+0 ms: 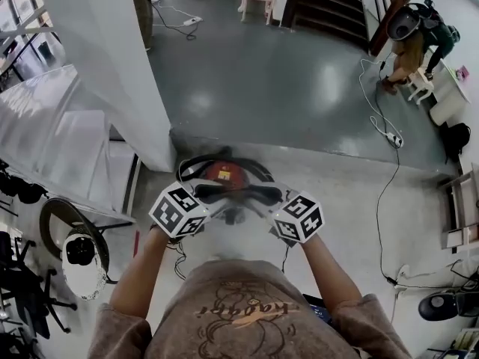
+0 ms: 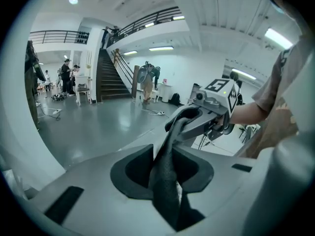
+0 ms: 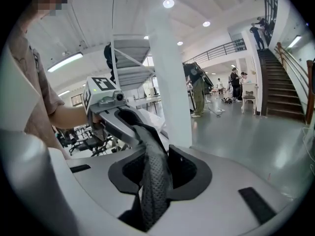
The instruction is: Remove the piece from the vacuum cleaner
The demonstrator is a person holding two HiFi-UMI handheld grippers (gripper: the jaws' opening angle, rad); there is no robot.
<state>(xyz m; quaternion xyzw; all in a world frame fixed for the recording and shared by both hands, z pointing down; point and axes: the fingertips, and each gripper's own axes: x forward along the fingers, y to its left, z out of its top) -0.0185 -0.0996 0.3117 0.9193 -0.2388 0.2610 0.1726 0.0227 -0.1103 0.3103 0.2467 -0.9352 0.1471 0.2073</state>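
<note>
The vacuum cleaner [image 1: 224, 173] is red with a black hose looped around it, standing on the floor below my hands. Above it hangs a black, textured, strap-like piece [image 1: 229, 194], stretched between both grippers. My left gripper [image 1: 215, 199] is shut on one end of it; in the left gripper view the piece [image 2: 165, 166] runs up from between my jaws to the right gripper [image 2: 196, 123]. My right gripper [image 1: 260, 200] is shut on the other end; in the right gripper view the piece [image 3: 153, 173] leads to the left gripper [image 3: 117, 118].
A white pillar [image 1: 112, 66] stands just left of the vacuum cleaner. A cable with a power strip [image 1: 391, 137] crosses the floor at the right. Office chairs [image 1: 22, 275] crowd the left edge. A person [image 1: 415, 36] bends by the stairs [image 1: 329, 6] far off.
</note>
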